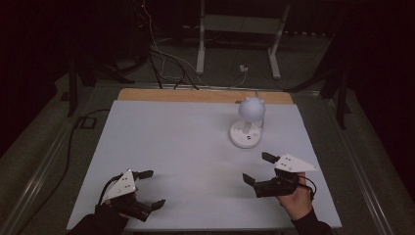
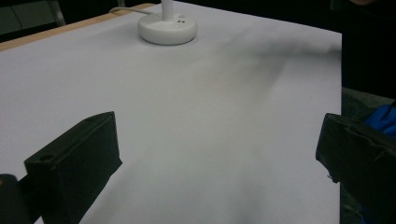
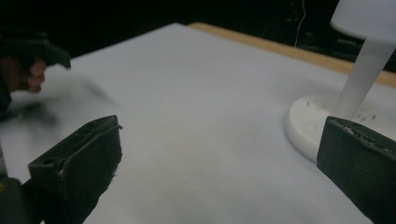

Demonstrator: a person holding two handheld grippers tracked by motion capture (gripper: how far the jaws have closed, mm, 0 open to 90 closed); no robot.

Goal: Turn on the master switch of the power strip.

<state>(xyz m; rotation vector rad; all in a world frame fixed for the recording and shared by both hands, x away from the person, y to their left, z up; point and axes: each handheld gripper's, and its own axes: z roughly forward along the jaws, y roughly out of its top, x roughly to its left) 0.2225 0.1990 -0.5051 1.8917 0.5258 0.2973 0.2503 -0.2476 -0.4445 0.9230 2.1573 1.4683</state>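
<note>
Dim room; the desk carried a white sheet over most of its top, with a strip of bare wood along the far edge.

Nearest the person, at the front edge of the desk, the left gripper was held low over the sheet at the left front corner, its jaws spread wide and nothing between them. In the left gripper view both black jaws stood far apart over bare white sheet. A dark sleeve came in from the bottom edge behind it.

Right front: the right gripper was held in the person's right hand, jaws likewise wide apart and holding nothing, pointed leftward and slightly away across the desk. Grey three-cornered plate on top of each gripper.

Just beyond the right gripper stood a small white desk lamp: round flat base on the sheet, upright stem, rounded white shade on top. It stood apart from the gripper, not touched. In the right gripper view the lamp's base lay just beside the right-hand jaw, farther off.

Beyond the desk: dark carpeted floor, loose white and black cables, and the white legs of a stand.
</note>
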